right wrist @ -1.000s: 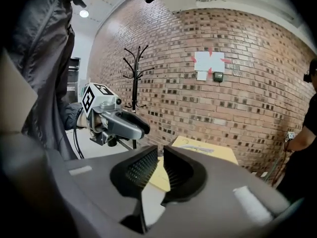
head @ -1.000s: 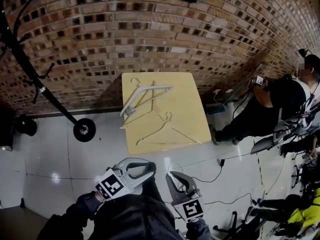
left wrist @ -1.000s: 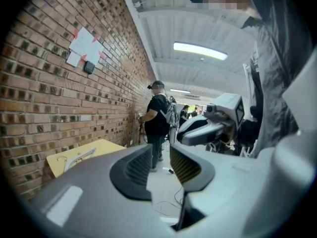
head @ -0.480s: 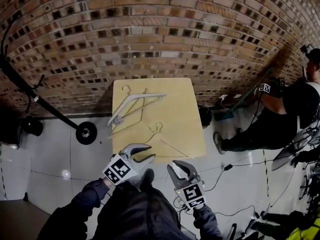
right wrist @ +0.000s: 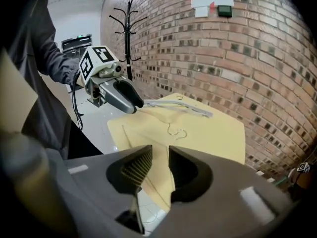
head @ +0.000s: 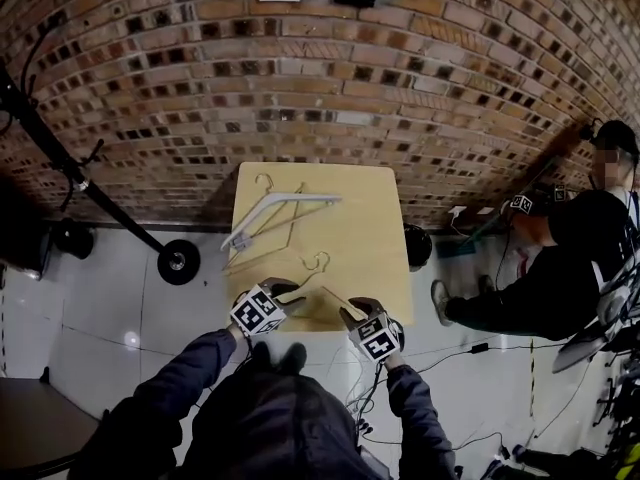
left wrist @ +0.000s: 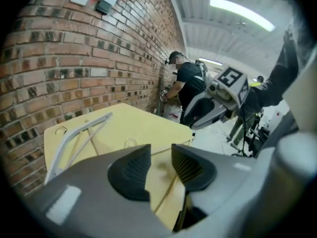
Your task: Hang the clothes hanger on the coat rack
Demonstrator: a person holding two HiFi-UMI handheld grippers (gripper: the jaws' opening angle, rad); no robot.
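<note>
Both grippers are low over the 6 o'clock edge of the yellow table (head: pixel 375 218), side by side: left gripper (head: pixel 288 293) toward 7 o'clock, right gripper (head: pixel 352 310) toward 5.

Left fingers (left wrist: pixel 130 170) are spread and have just been opening, with nothing pinched. Through the gap we see tabletop and one bar of the thin hanger (head: pixel 316 264) running from 1 to 7 o'clock. It lies flat on the table beyond the pads.

Right fingers (right wrist: pixel 136 170) are also spread and have just been opening, with nothing between the pads. The gap shows the table's near edge. The hanger's hook sits at 12 o'clock beyond the tips.

So the thin hanger lies flat on the near half of the table, hook pointing to 12, lower end at the grippers. The coat rack (right wrist: pixel 130 33) stands on the floor at 9 o'clock from the table, well apart from it. The white hanger (head: pixel 275 213) lies at the tabletop's 11 o'clock, away from both grippers.

Hard to read:
- The thin hanger is nearly table-coloured and its bars fade out.
- In the head view the grippers cover its lower part, so we can't tell whether any finger touches it.
- There are thin shapes under the white hanger, and we can't tell what they are.
- The rack's top is cut off at the head view's left edge.
- A person (head: pixel 560 258) at 3 o'clock is clipped by the frame.
</note>
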